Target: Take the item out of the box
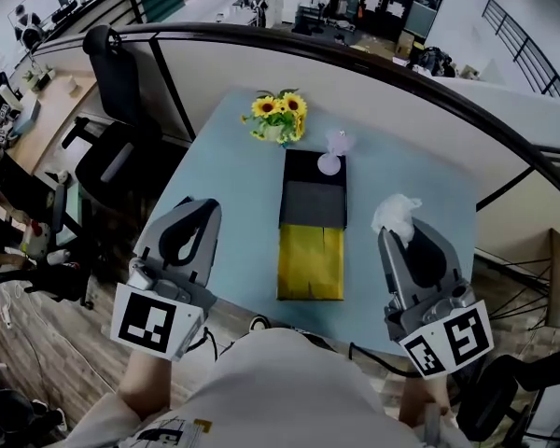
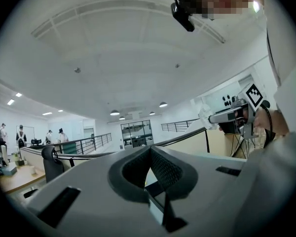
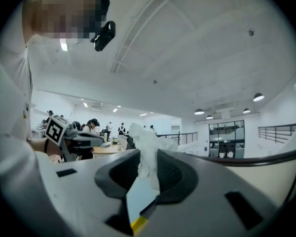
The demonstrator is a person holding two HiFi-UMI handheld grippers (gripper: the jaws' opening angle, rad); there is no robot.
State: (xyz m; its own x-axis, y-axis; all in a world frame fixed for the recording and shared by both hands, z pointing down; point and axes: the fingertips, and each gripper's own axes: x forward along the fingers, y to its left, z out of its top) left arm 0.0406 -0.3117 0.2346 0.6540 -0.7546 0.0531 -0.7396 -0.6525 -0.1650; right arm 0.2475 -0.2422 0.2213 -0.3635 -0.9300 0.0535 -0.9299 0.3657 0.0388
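While a white crumpled wad is being pinched between the pads of the right tool, its loose top is being left sticking up past the jaw tips. From the head view, this tool is being held up to the right of the box, and the wad is being carried outside the box, above the right part of the light blue tabletop, near the box but not touching it. The left tool is being held with its jaws pressed together at the tips and nothing is being gripped between them. In the head view it is being held to the left of the box, over the near left part of the tabletop. The box, black with a grey inside, is being shown lying lengthwise in the middle of the tabletop, with a yellow panel lying flat against its near end. A small pale object is being seen at the box's far end; whether it is resting in the box or on its rim cannot be told. A bunch of sunflowers is being displayed just beyond that end
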